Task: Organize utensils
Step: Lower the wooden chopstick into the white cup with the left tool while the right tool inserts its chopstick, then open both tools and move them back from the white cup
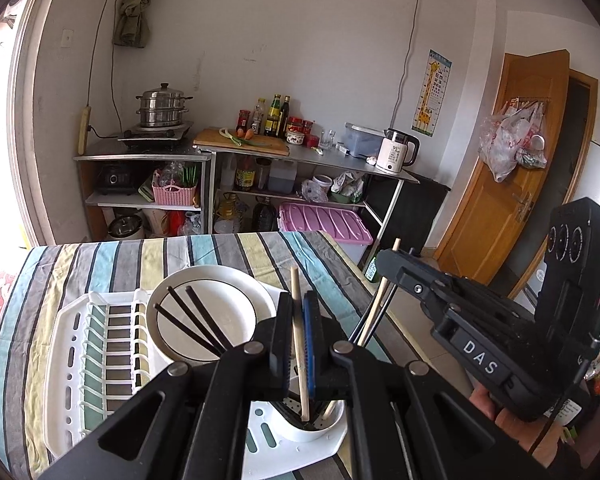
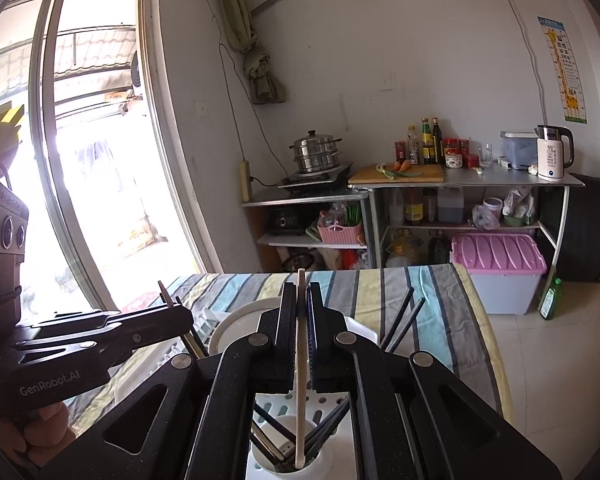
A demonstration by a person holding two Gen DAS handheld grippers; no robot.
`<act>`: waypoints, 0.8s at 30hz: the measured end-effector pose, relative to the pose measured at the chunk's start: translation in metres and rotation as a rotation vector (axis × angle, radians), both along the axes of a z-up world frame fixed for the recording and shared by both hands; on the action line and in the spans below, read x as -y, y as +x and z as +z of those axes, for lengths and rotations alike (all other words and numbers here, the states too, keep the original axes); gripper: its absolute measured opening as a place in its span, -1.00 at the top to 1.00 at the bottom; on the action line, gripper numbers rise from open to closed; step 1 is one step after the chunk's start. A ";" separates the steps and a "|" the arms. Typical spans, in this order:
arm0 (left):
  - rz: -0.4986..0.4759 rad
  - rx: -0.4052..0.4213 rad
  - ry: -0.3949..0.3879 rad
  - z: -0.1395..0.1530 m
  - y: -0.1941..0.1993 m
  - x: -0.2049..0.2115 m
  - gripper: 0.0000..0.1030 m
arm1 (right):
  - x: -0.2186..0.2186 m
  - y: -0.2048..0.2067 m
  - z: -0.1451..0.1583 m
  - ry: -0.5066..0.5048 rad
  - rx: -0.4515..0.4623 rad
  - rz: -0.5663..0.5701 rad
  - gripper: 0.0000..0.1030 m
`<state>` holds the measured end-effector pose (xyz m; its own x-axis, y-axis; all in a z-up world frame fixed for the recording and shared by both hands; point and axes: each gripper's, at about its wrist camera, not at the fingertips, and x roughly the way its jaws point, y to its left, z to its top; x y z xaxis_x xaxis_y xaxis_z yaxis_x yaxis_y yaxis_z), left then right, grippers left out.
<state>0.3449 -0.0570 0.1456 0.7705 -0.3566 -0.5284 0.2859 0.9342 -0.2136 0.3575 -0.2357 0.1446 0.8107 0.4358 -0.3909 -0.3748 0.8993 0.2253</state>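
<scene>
My left gripper (image 1: 298,322) is shut on a pale wooden chopstick (image 1: 299,344) whose lower end stands in the white utensil cup (image 1: 320,432) of the white dish rack (image 1: 66,364). My right gripper (image 2: 301,326) is shut on another pale chopstick (image 2: 301,380), its lower end in the same cup (image 2: 312,468), among several black chopsticks (image 2: 324,432). More black chopsticks (image 1: 192,320) lean out over the white plate (image 1: 204,312) in the rack. The right gripper shows in the left view (image 1: 388,264); the left gripper shows in the right view (image 2: 180,316).
The rack sits on a table with a striped cloth (image 1: 220,252). Beyond stand metal shelves with a steamer pot (image 1: 164,106), cutting board (image 1: 242,142), bottles and a kettle (image 1: 396,152). A pink-lidded bin (image 2: 500,268) is on the floor; a wooden door (image 1: 512,168) at right.
</scene>
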 end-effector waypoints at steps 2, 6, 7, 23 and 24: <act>-0.002 -0.014 0.004 -0.006 0.000 0.001 0.89 | 0.002 0.002 -0.008 0.000 -0.019 -0.002 0.91; 0.009 -0.042 0.014 -0.018 0.002 0.000 0.87 | 0.005 0.004 -0.022 -0.005 -0.054 -0.009 0.91; 0.014 -0.051 0.017 -0.021 0.003 0.000 0.86 | 0.005 0.005 -0.024 -0.005 -0.062 -0.010 0.91; 0.062 -0.040 0.080 -0.024 -0.009 -0.002 0.79 | 0.015 -0.012 -0.017 -0.019 -0.065 -0.004 0.69; 0.065 -0.036 0.085 -0.024 -0.012 -0.002 0.74 | 0.016 -0.016 -0.016 -0.018 -0.063 -0.004 0.69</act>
<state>0.3333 -0.0552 0.1217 0.7706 -0.2594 -0.5822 0.2177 0.9656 -0.1422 0.3414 -0.2521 0.1286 0.7859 0.4252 -0.4489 -0.3568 0.9048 0.2324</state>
